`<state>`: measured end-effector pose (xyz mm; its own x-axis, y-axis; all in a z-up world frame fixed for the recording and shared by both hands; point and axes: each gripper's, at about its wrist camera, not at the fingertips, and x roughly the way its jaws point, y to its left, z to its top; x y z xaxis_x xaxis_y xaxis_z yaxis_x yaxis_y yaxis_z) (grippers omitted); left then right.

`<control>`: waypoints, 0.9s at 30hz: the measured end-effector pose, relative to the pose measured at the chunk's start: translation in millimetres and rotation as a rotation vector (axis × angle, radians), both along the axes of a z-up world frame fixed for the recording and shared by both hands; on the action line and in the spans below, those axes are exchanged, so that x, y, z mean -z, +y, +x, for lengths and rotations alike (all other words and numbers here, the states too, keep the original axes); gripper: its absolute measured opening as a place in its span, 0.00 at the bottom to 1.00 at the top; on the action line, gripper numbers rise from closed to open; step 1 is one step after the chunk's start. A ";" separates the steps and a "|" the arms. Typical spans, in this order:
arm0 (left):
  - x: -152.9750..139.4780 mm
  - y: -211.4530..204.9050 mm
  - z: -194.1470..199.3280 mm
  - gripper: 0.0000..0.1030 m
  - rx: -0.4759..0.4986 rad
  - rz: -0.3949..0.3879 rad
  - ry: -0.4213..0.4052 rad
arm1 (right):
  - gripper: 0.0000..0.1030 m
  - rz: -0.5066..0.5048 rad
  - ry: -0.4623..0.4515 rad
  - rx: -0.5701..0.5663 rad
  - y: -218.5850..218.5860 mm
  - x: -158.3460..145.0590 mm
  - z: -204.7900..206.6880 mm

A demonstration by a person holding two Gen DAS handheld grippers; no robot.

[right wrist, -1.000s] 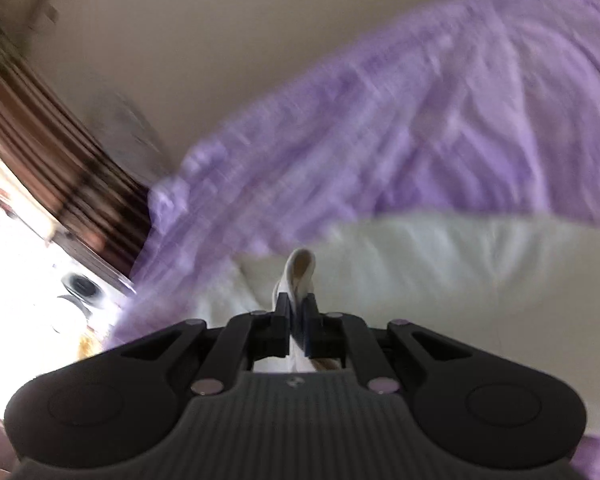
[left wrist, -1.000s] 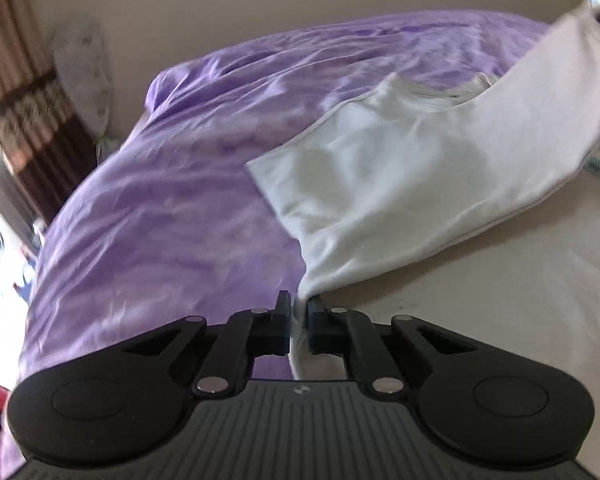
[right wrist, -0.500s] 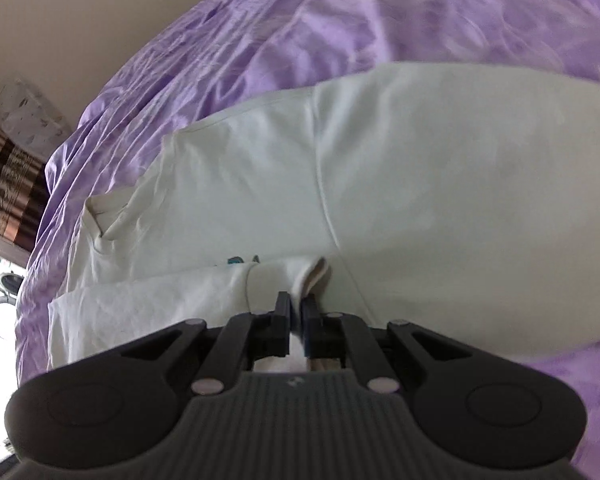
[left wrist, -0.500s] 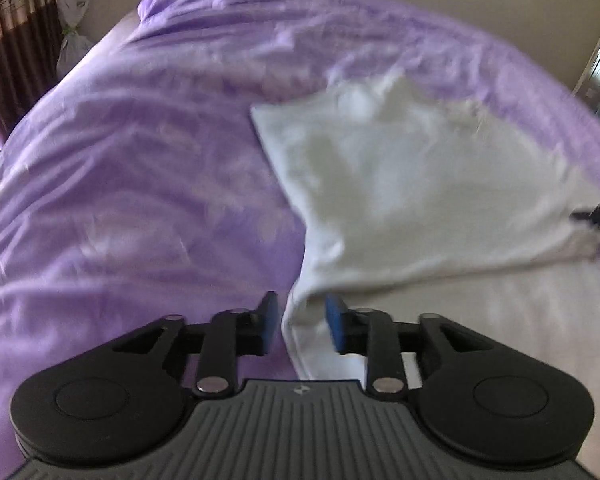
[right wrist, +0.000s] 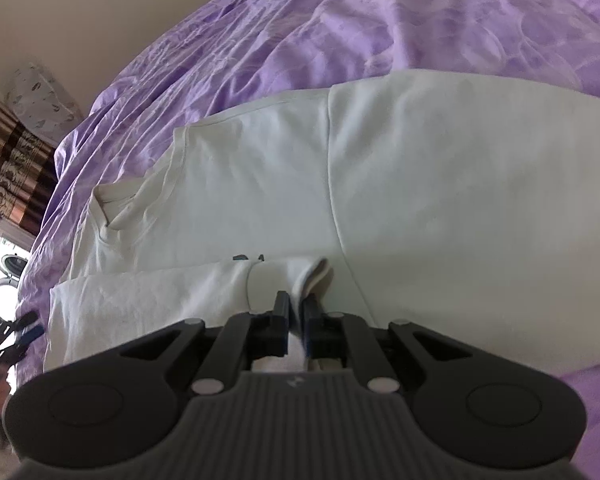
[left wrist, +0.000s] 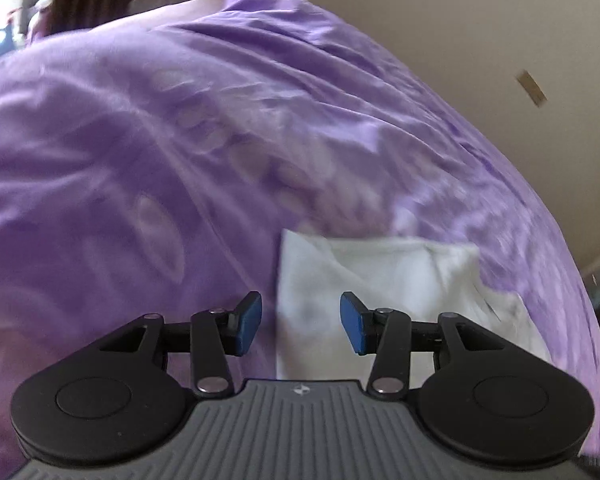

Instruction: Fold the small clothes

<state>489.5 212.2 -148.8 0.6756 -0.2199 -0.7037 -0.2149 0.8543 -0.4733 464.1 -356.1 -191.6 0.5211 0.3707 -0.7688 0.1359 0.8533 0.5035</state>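
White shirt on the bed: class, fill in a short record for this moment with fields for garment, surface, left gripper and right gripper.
garment: white shirt, lying spread out, one edge folded over
surface: purple bedspread
left gripper: open, holding nothing, shirt edge beyond its fingers
right gripper: shut on a fold of the shirt

White shirt (right wrist: 420, 184) flat on purple bedspread (right wrist: 420, 20), one edge folded over

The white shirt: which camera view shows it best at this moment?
The right wrist view. There the white shirt fills the middle of the frame, spread on the purple bedcover, with its neckline and a folded edge pinched in the right claw. The left wrist view shows only a blurred corner beyond the open left claw.
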 end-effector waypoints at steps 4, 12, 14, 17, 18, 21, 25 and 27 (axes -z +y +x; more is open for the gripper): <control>11.1 2.7 14.0 0.09 -0.020 -0.041 -0.007 | 0.03 0.012 -0.004 -0.007 -2.8 3.1 -0.9; -49.3 -21.4 -9.9 0.03 0.071 0.240 -0.214 | 0.01 0.020 -0.133 -0.044 -1.0 -27.3 -6.8; -46.4 -18.7 -7.6 0.03 0.071 0.264 -0.198 | 0.01 -0.015 -0.149 -0.043 3.9 -29.9 -2.5; -28.3 -24.9 2.7 0.03 0.051 0.320 -0.135 | 0.01 -0.061 -0.125 -0.051 12.0 -16.5 9.5; -23.0 -27.4 3.8 0.04 0.044 0.329 -0.115 | 0.01 -0.068 -0.102 -0.043 13.2 -8.5 14.2; -17.7 -29.3 0.2 0.09 -0.015 0.383 -0.110 | 0.01 -0.099 -0.066 0.002 9.9 5.5 21.4; -37.1 -22.8 -24.2 0.20 0.083 0.368 -0.124 | 0.28 -0.097 -0.078 0.031 3.0 -6.2 9.2; -47.4 -25.4 -39.6 0.20 0.171 0.343 -0.106 | 0.29 -0.161 -0.114 -0.002 10.8 -19.4 -0.5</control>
<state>449.8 186.8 -101.4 0.7224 -0.0997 -0.6842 -0.0213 0.9859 -0.1662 463.6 -345.3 -172.2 0.6073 0.2492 -0.7543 0.0840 0.9241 0.3729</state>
